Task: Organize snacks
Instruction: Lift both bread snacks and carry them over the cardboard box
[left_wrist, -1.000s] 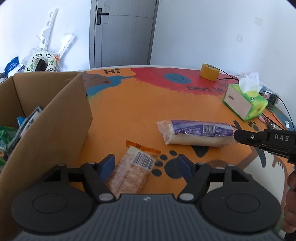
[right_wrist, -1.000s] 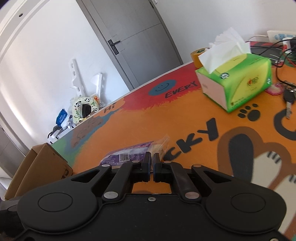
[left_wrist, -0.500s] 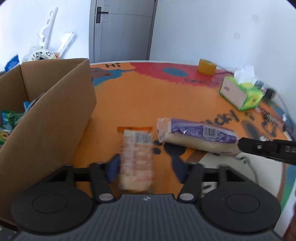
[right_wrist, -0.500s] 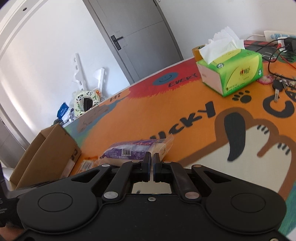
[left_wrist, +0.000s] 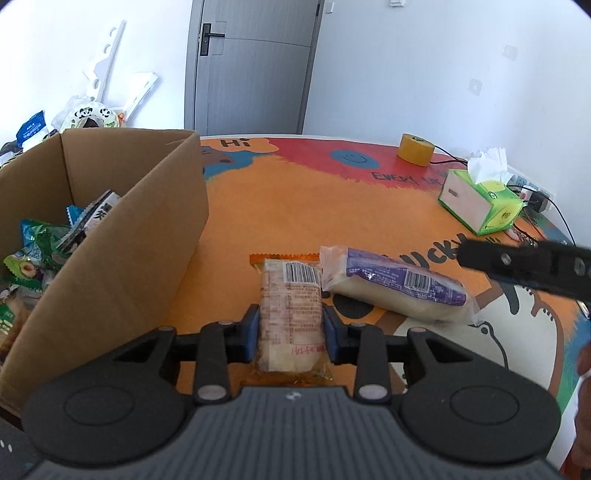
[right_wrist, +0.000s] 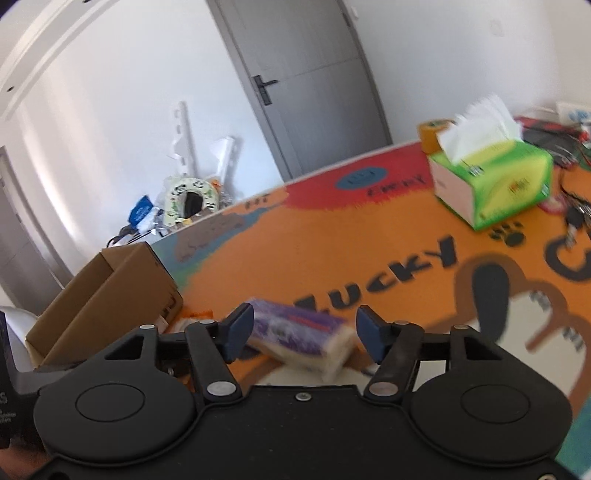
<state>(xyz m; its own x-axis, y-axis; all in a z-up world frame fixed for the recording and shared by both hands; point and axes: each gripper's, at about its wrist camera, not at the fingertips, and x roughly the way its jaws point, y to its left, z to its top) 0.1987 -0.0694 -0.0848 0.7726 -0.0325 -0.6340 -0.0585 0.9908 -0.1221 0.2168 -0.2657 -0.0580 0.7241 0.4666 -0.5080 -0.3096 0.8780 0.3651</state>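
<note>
Orange-edged snack pack (left_wrist: 290, 314) sits clamped between left fingers (left_wrist: 250, 334); right fingers (right_wrist: 236, 326) just spread, straddling purple pack (right_wrist: 301, 334).

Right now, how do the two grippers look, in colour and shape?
Both are matte black plastic. Each has two round discs at its base, linkage arms with silver rivets, and dark blue pads on the fingers. The left gripper has a ribbed grey body; the right gripper has a smooth black one.

I see open desk (left_wrist: 303, 206) ahead; the cardboard box (left_wrist: 122, 236) walls off my left, tissue box (left_wrist: 480, 203) far right.
</note>
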